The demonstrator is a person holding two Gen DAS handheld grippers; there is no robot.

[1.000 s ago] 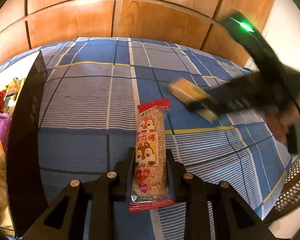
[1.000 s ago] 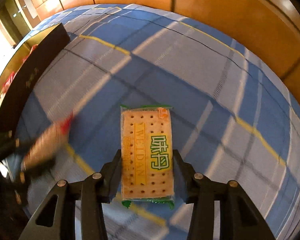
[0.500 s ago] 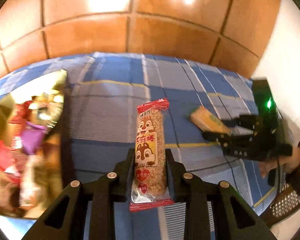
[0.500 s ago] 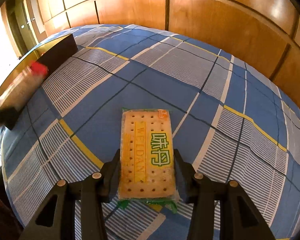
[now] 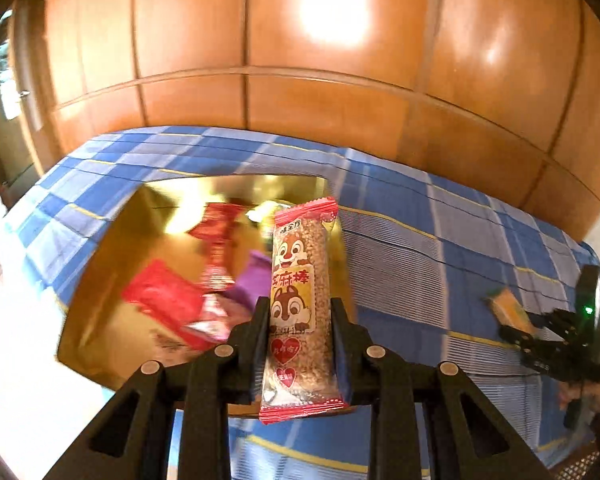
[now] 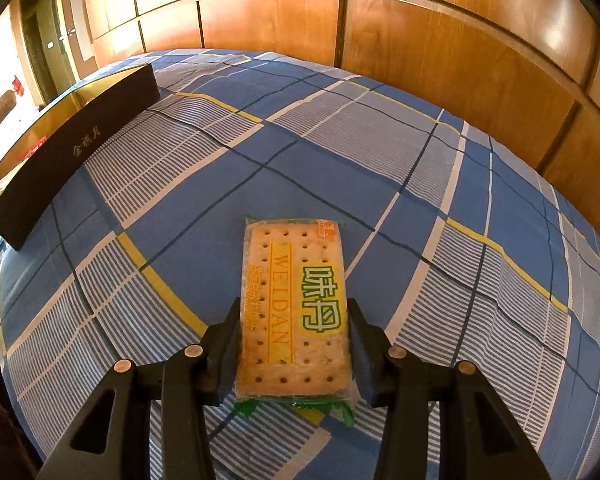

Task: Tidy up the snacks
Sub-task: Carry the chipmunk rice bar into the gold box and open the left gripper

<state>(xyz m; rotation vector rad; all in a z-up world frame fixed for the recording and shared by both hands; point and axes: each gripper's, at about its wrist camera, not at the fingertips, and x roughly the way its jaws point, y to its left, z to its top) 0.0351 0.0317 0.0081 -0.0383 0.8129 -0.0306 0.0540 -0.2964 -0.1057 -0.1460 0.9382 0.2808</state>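
The left claw (image 5: pixel 300 312), clamped on a sesame bar (image 5: pixel 300 304), hangs over the gold-lined snack box (image 5: pixel 100 280), so releasing it comes next, while the right claw (image 6: pixel 294 332) grips a cracker packet (image 6: pixel 294 304) above the checked bedsheet (image 6: pixel 420 208).

Glossy wood panelling (image 5: pixel 320 92), woven plaid cloth (image 6: pixel 340 152), shiny gold-lined box (image 5: pixel 100 280), clear plastic wrappers (image 5: pixel 300 300).

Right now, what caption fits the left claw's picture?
Left claw holds a squirrel snack bar above the gold snack box.
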